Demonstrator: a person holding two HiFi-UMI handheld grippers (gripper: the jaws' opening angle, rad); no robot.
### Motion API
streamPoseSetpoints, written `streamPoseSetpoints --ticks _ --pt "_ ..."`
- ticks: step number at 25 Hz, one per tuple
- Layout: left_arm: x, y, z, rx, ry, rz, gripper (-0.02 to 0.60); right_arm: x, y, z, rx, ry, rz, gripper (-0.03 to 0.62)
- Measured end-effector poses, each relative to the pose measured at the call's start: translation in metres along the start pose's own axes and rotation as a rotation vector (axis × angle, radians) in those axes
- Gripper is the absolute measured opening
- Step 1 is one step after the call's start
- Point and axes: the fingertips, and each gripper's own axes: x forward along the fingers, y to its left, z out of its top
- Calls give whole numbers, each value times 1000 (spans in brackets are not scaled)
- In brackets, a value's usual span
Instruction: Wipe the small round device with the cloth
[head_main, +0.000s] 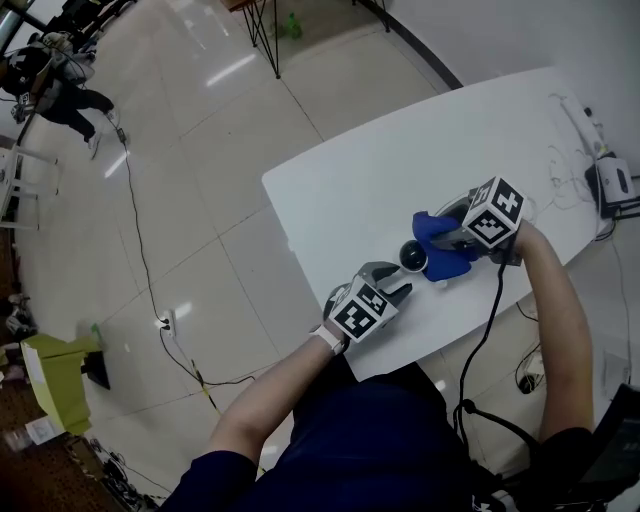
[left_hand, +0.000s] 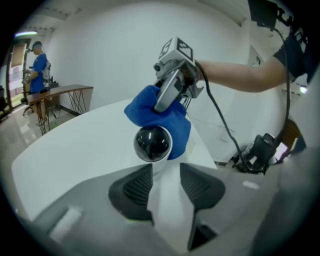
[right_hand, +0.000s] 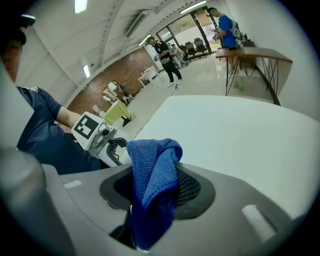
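The small round device (head_main: 413, 258) has a glossy black dome (left_hand: 152, 143) on a white body (left_hand: 167, 210). It sits near the front edge of the white table (head_main: 380, 170). My left gripper (head_main: 395, 285) is shut on that white body, which fills the gap between the jaws (left_hand: 165, 172). A blue cloth (head_main: 440, 245) is bunched just behind and to the right of the dome, touching it (left_hand: 172, 127). My right gripper (head_main: 452, 238) is shut on the cloth, whose folds hang out between its pads (right_hand: 152, 172). The left gripper (right_hand: 105, 137) shows beyond the cloth in the right gripper view.
Cables and a white and black charger-like unit (head_main: 610, 185) lie at the table's right end. A cord (head_main: 140, 250) trails over the tiled floor to a socket. A yellow-green box (head_main: 55, 375) stands at the left. People (head_main: 55, 85) stand far off by a dark-legged desk (left_hand: 60, 92).
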Motion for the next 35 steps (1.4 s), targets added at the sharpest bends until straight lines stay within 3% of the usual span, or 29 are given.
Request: streamPoseSetpoints --ticks 8,12,16,18,23,25,31,35 --pt "6 8 -10 -31 21 19 171 35 -33 -27 -1 159 72 169" --pt "7 10 -11 -40 25 30 172 58 -48 -45 4 217 26 169" --pt "8 10 -9 -47 16 33 170 60 -53 -44 -6 169 -61 169" --pt "3 11 -9 -61 1 38 170 51 -52 -42 4 89 -121 169" --pt "-25 16 -18 -119 -49 61 170 3 -23 -29 57 -265 -288 169" --pt "-36 18 -20 -142 -69 70 166 -11 -9 -26 46 -354 -371 170" --pt "-58 7 -22 -193 -112 74 163 -27 31 0 -104 -420 -727 170" --pt "-70 -2 -35 -215 -115 59 161 -3 75 2 -291 -345 -931 170"
